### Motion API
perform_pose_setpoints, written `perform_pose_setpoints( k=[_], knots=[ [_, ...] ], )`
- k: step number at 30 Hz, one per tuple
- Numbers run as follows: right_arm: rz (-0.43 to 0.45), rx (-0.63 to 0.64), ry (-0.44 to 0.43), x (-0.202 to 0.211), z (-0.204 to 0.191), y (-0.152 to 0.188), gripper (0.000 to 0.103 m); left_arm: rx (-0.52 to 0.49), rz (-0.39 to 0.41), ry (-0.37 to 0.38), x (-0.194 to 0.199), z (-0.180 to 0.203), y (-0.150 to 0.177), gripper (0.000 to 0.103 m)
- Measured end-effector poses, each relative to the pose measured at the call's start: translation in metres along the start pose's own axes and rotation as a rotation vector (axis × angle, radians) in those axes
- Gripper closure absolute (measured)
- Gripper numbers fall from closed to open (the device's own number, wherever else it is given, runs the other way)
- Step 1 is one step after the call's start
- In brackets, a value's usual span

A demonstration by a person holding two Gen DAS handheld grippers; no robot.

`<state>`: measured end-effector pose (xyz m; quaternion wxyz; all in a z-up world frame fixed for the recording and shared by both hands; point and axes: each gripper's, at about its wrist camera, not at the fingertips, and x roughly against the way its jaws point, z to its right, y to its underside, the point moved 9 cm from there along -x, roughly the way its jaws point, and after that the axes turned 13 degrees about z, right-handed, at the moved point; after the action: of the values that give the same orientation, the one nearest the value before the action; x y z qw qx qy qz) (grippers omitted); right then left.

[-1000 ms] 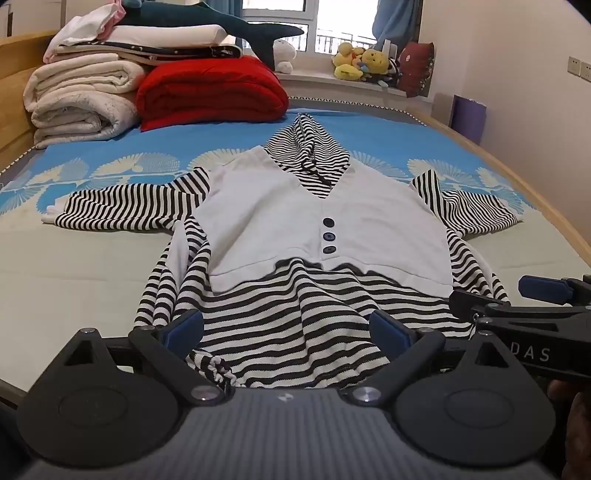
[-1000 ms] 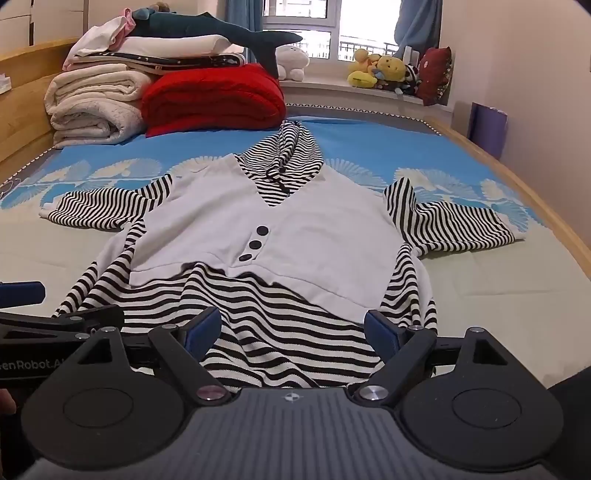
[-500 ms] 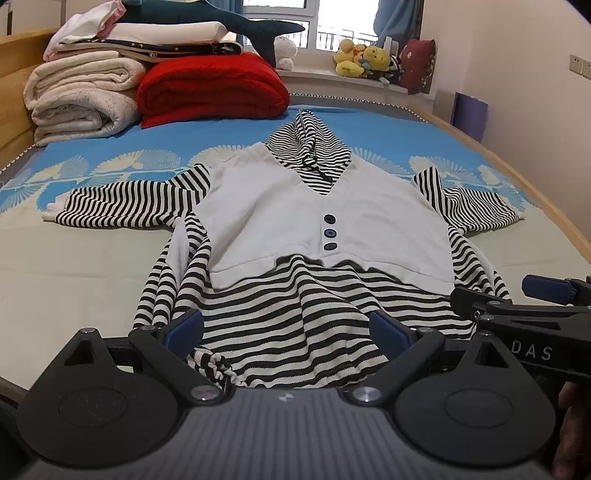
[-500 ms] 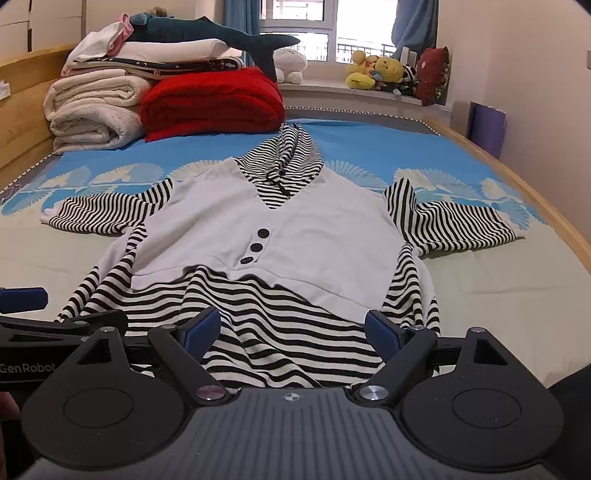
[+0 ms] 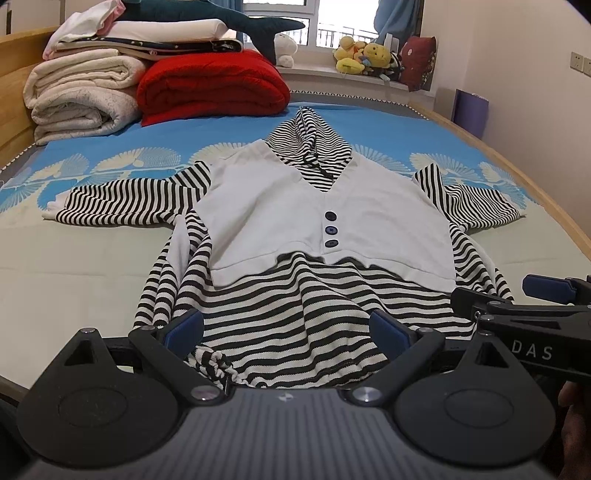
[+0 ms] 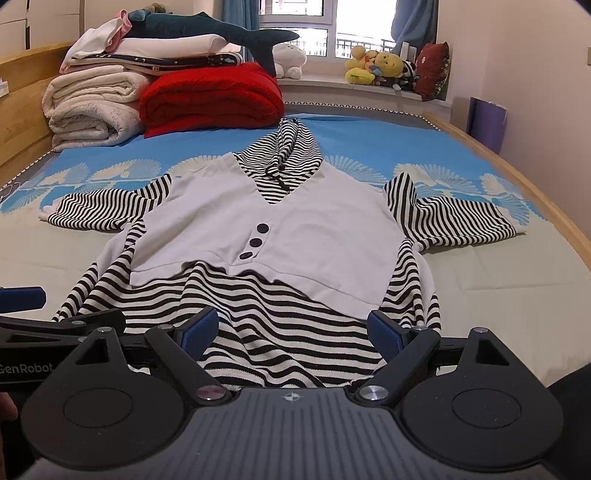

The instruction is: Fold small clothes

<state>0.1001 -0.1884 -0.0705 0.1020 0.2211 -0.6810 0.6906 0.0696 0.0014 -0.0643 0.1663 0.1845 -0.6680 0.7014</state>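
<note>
A small hooded top [image 5: 325, 206] [image 6: 280, 229] lies face up on the bed, with a white vest front, three dark buttons, and black-and-white striped hood, sleeves and skirt. Both sleeves are spread out to the sides. My left gripper [image 5: 288, 328] is open and empty above the left part of the striped hem. My right gripper [image 6: 291, 328] is open and empty above the right part of the hem. The right gripper also shows at the right edge of the left wrist view [image 5: 517, 306]. The left gripper shows at the left edge of the right wrist view [image 6: 55, 317].
The bed has a pale and blue sheet [image 5: 92, 266] and a wooden frame [image 5: 535, 192]. Folded white blankets [image 5: 81, 99] and a red quilt [image 5: 210, 88] are stacked at the back left, with a shark plush [image 5: 236, 22]. Plush toys [image 5: 369, 55] sit on the windowsill.
Both grippers have tilted slightly, so the top sits a little higher in both views. Nothing was gripped; the top has not moved.
</note>
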Motion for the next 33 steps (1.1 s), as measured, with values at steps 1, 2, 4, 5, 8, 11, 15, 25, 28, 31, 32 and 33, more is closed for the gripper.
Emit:
perform_pose_setpoints(
  k=[1, 2, 4, 5, 8, 11, 15, 25, 28, 31, 32, 33],
  knots=[
    [-0.001, 0.002, 0.002, 0.000, 0.000, 0.000, 0.015, 0.001, -0.005, 0.001, 0.001, 0.000, 0.000, 0.005],
    [-0.001, 0.004, 0.003, 0.000, 0.000, 0.000, 0.015, 0.001, -0.008, 0.002, 0.001, 0.000, 0.000, 0.005],
    [-0.003, 0.003, 0.004, 0.000, 0.000, 0.000, 0.015, -0.003, -0.014, 0.002, 0.001, 0.002, 0.001, 0.005],
    [-0.004, 0.002, 0.004, 0.000, 0.001, 0.000, 0.015, -0.004, -0.013, 0.002, 0.001, 0.003, 0.001, 0.005],
    [-0.008, 0.000, 0.004, 0.000, 0.002, 0.000, 0.015, -0.010, -0.014, 0.001, -0.001, 0.003, 0.001, 0.005],
    [-0.012, 0.001, 0.002, -0.001, 0.002, 0.001, 0.015, -0.017, -0.007, -0.004, 0.000, 0.003, 0.001, 0.005],
    [-0.016, -0.002, 0.003, -0.001, 0.002, 0.001, 0.017, -0.019, -0.006, -0.014, -0.002, 0.001, 0.001, 0.005],
    [-0.019, -0.183, 0.060, -0.025, 0.077, -0.032, 0.070, -0.033, -0.103, -0.109, -0.037, -0.077, -0.045, 0.018],
    [-0.037, -0.167, 0.079, -0.053, 0.116, -0.048, 0.053, -0.010, -0.162, -0.078, -0.069, -0.104, -0.048, 0.018],
    [-0.092, -0.214, 0.101, -0.087, 0.152, -0.042, 0.047, 0.035, -0.257, -0.085, -0.100, -0.133, -0.027, 0.018],
    [-0.136, -0.229, 0.111, -0.098, 0.162, -0.032, 0.047, 0.089, -0.325, -0.103, -0.111, -0.143, -0.013, 0.018],
    [-0.232, -0.277, 0.137, -0.117, 0.175, -0.008, 0.047, 0.167, -0.391, -0.114, -0.119, -0.150, 0.000, 0.019]
  ],
)
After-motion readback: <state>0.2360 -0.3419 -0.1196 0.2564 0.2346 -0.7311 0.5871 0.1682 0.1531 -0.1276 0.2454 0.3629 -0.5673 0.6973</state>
